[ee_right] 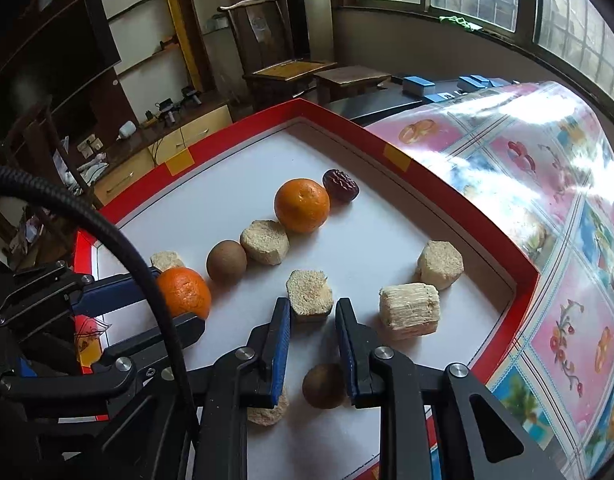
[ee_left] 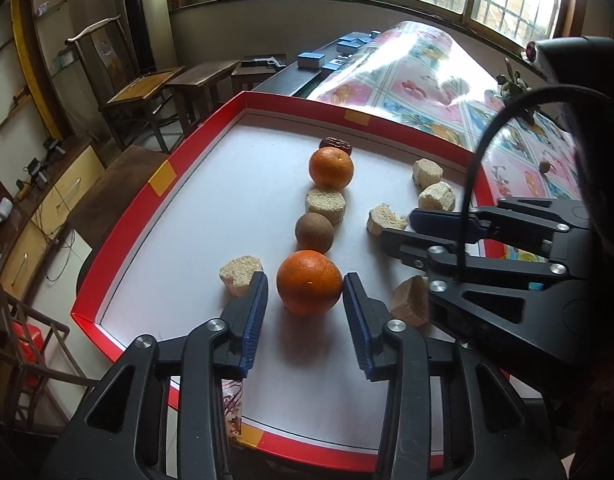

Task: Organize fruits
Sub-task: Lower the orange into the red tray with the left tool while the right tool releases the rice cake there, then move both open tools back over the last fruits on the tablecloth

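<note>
Near orange [ee_left: 309, 282] sits between our left gripper [ee_left: 305, 304] jaws, open, not squeezing yet. Right gripper [ee_right: 311, 344] open, empty, over a brown fruit [ee_right: 323, 386]. Orange seems firm, rolly; we'd grab its middle.

A rimmed tray [ee_left: 119, 220] rests on the surface [ee_right: 547, 240], which extends to the tray's right. Inside the tray, a row runs from near to far: the near orange [ee_left: 309, 282], a round fruit [ee_left: 315, 232], a cake piece [ee_left: 325, 205], the far orange [ee_left: 331, 168] and a date [ee_left: 336, 145] just behind it. A second cake piece [ee_left: 241, 274] lies left of the near orange. Three further pieces [ee_right: 410, 310] lie right of the row, toward the right rim. Another round fruit [ee_right: 323, 385] lies at the near edge, right of the row.
</note>
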The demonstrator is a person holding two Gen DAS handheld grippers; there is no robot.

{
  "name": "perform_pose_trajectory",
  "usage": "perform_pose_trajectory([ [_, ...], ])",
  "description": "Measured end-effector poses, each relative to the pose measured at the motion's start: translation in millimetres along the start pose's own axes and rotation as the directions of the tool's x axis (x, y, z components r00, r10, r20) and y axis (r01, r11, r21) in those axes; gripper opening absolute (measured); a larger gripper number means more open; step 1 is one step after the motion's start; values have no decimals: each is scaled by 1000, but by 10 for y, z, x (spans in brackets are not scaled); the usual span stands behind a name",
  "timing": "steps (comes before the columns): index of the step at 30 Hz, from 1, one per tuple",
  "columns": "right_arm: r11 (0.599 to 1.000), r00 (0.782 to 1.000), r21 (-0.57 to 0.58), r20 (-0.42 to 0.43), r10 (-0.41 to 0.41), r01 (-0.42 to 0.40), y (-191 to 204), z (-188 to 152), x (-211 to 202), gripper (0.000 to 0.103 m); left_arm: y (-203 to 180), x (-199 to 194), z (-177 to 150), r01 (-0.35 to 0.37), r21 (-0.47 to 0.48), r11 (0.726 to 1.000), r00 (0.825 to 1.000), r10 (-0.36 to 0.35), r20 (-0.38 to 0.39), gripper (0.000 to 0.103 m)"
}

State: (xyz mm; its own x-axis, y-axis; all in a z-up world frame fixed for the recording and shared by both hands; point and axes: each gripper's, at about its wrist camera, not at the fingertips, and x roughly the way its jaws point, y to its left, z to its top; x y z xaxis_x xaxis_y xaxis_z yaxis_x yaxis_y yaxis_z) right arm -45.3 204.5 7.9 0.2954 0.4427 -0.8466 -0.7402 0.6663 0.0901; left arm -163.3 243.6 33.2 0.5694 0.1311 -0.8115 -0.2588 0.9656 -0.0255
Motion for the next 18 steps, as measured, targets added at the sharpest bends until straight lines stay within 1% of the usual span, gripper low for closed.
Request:
perform_pose_trajectory([
  [2, 1000, 1000, 1, 16, -5, 5, -10, -16, -72, 28, 18, -33, 2, -8, -16, 1000, 1000, 8, 11, 49],
  [4, 1000, 999, 10, 38, -4, 4, -29, -39, -172, 32, 28, -79, 17, -23, -29, 999, 999, 24, 35, 62],
  [5, 1000, 999, 18, 52, -7, 6, -48, -51, -225, 34, 23, -111, 27, -32, -29, 999, 998, 34, 50, 64],
  [8, 999, 995, 44, 95, -13, 9, -118, -101, -397, 42, -17, -163, 69, -54, -22, 998, 996, 56, 73, 65],
  [11, 998, 991, 67, 133, -20, 12, -188, -168, -569, 47, -89, -209, 116, -62, -17, 998, 993, 64, 95, 65],
  [18, 993, 988, 107, 146, -59, 43, -412, -344, -845, 47, -377, -258, 208, -49, 19, 999, 992, 47, 118, 65],
])
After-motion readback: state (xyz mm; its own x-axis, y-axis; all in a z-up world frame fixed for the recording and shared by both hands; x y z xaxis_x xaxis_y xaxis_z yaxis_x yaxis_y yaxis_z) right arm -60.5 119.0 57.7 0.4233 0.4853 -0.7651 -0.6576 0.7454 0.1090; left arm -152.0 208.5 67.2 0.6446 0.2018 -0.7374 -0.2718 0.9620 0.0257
